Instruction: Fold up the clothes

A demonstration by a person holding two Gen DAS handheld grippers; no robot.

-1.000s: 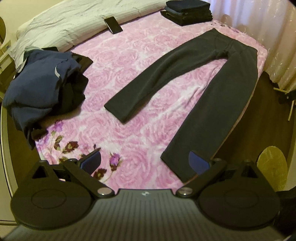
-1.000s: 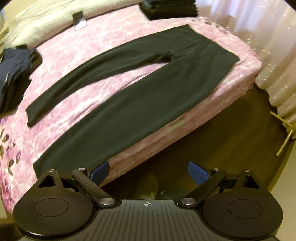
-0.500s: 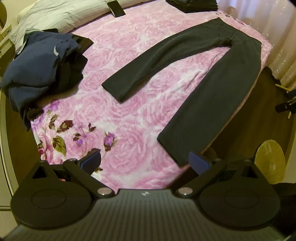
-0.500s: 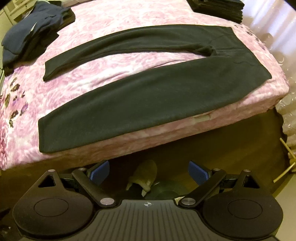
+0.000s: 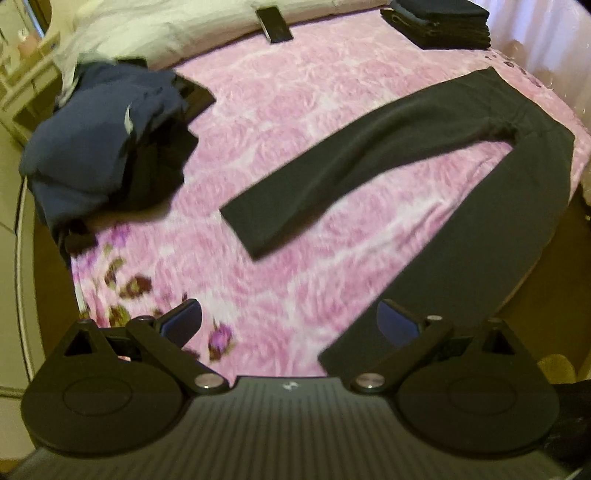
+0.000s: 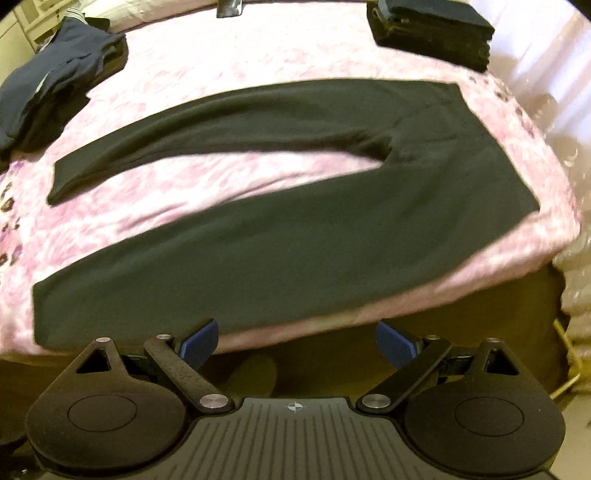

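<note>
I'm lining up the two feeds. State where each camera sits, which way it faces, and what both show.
Left wrist: on the left gripper, above the bed's foot corner, facing along the pink floral bedspread; its own open jaws show.
Right wrist: on the right gripper, off the bed's long side, facing across the mattress; its own open jaws show.
Shared: the black trousers spread flat, the crumpled navy clothes pile, the folded dark stack.
</note>
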